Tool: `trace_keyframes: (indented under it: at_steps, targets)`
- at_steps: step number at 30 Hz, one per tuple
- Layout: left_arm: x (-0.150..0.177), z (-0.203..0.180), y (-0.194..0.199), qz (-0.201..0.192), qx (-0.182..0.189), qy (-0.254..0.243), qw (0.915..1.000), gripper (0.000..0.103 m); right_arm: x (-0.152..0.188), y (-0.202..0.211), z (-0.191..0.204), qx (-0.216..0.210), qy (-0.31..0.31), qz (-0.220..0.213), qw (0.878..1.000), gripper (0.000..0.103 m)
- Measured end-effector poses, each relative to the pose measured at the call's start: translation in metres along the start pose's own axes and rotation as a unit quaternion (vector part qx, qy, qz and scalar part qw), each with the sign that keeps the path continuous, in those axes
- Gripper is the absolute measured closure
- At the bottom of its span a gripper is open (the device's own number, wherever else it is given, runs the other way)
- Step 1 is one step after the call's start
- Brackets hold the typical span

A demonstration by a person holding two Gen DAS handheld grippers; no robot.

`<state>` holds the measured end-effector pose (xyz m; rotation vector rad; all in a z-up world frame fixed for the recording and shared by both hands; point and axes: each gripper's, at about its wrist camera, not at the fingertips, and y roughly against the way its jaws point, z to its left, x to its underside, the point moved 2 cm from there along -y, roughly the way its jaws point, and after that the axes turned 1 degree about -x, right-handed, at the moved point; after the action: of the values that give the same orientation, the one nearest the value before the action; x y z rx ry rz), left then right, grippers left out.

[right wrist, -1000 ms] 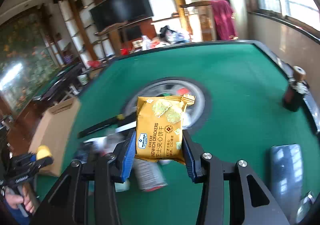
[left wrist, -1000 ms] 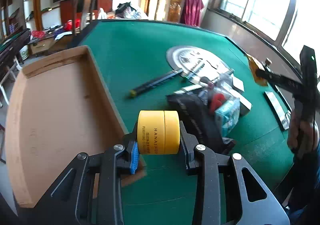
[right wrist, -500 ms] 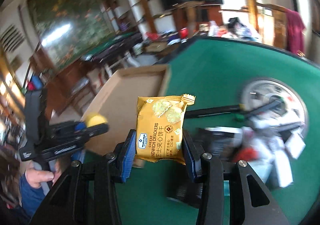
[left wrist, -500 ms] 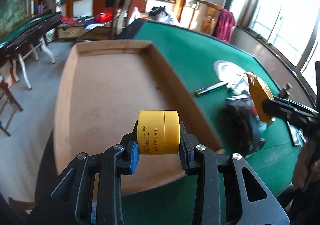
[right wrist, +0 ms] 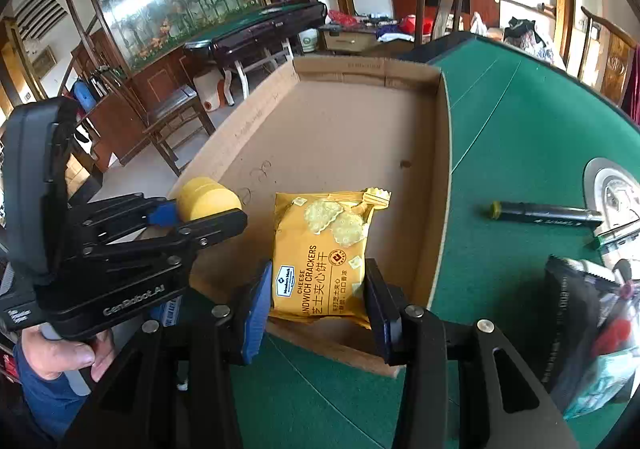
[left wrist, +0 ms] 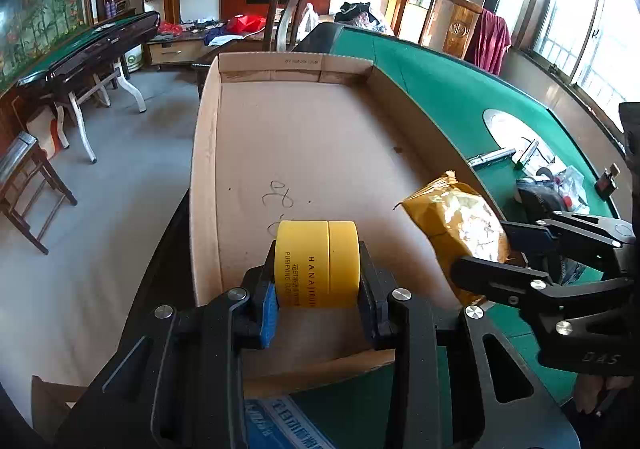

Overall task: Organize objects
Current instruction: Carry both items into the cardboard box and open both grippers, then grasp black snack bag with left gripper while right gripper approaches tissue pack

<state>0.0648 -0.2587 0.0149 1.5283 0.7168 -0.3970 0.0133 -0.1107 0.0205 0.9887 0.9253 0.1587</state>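
Left wrist view: your left gripper is clamped on the yellow cream jar, which lies on its side with its axis running across from one jaw to the other. It hangs over the near end of the cardboard tray, just inside the near wall. The tray floor ahead is bare right out to the far wall, so there is open room forward; the tray's left wall sits close on the jar's left. Your right gripper comes in from the right edge of the view, carrying the cracker packet over the tray's right wall.

Right wrist view: your right gripper pinches the cheese sandwich cracker packet by its side edges, long axis upright, over the tray's near right corner. The jar lies to its left, near but apart. Judgement: both loads look placed for release; keep them apart when lowering. The green table to the right holds a marker pen and a pile of loose items still to sort.
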Motion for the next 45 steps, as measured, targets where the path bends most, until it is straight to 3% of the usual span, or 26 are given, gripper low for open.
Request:
trace_keyframes:
  at_steps: [17, 22, 27, 31, 36, 39, 45]
  targets:
    - [-0.002, -0.001, -0.006, 0.014, -0.006, 0.0, 0.9999, 0.068, -0.001, -0.015, 0.005, 0.003, 0.005, 0.017, 1.0, 0.057]
    - [-0.005, -0.002, 0.002, 0.008, -0.009, 0.002, 0.9999, 0.068, -0.003, 0.002, 0.005, -0.001, 0.01, -0.007, 1.0, 0.045]
    - [-0.009, -0.01, 0.016, -0.006, -0.006, 0.001, 1.0, 0.066, -0.006, 0.032, -0.012, -0.013, -0.014, -0.043, 0.999, 0.045]
    - [-0.013, -0.03, 0.03, -0.022, 0.02, -0.013, 0.9995, 0.053, -0.001, 0.067, -0.046, -0.007, -0.049, -0.076, 0.996, 0.045]
    - [-0.015, -0.072, 0.033, -0.017, 0.058, -0.048, 0.997, 0.052, 0.021, 0.115, -0.113, 0.022, -0.114, -0.122, 0.986, 0.04]
    - [-0.016, -0.106, 0.028, 0.003, 0.104, -0.06, 0.9927, 0.052, 0.038, 0.138, -0.151, 0.047, -0.153, -0.143, 0.977, 0.037]
    - [-0.016, -0.172, 0.001, 0.057, 0.183, -0.061, 0.9796, 0.052, 0.074, 0.158, -0.206, 0.04, -0.226, -0.151, 0.962, 0.036]
